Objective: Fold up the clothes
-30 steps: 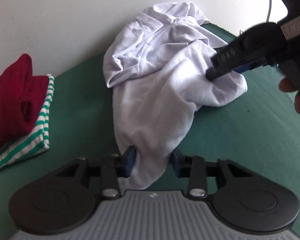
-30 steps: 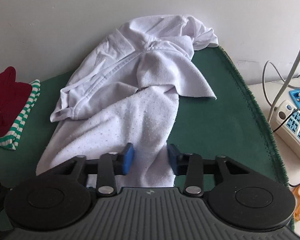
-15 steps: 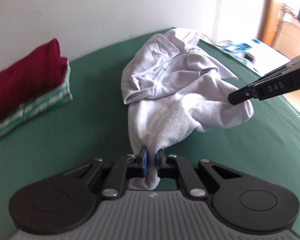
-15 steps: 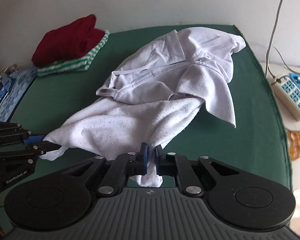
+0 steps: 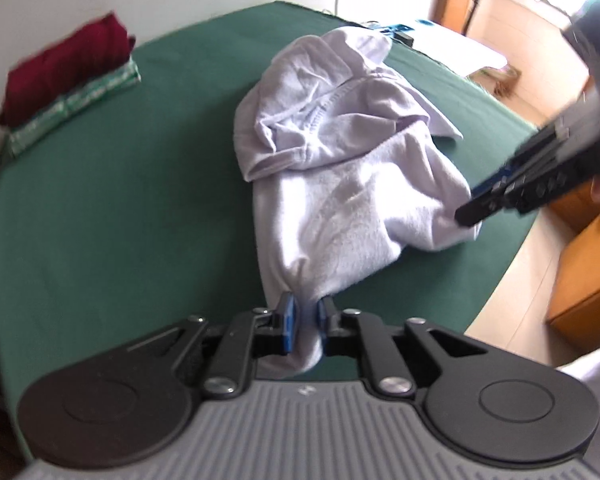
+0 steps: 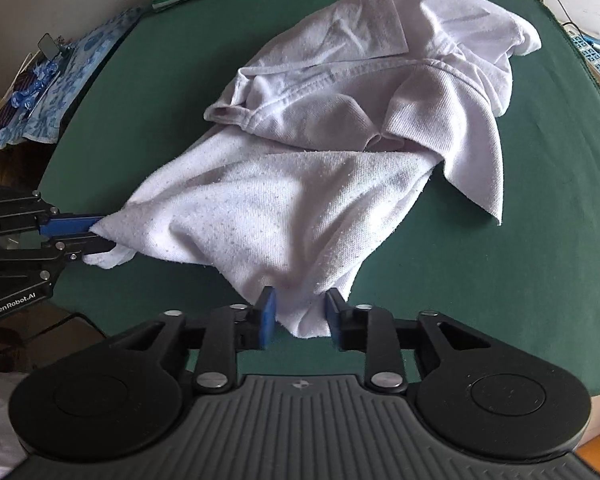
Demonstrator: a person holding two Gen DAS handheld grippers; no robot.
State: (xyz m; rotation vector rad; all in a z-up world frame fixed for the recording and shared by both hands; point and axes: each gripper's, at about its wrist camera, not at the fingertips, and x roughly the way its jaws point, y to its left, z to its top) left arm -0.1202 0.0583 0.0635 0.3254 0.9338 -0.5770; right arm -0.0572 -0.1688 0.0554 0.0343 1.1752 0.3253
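Far left, off the green table (image 6: 540, 184): blue patterned cloth (image 6: 60, 80) strewn with small items. At the right edge, white power strip (image 6: 592, 58) with cords. Beyond the table, wooden furniture (image 5: 580, 288) on pale floor.

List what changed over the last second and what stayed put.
Both grippers closed on the white shirt: the left gripper and right gripper stood open around its near edge, and each now pinches a corner. The right one's fingers look looser than half a second ago. The edge is drawn out between them. The folded red and striped stack on the green table stayed.
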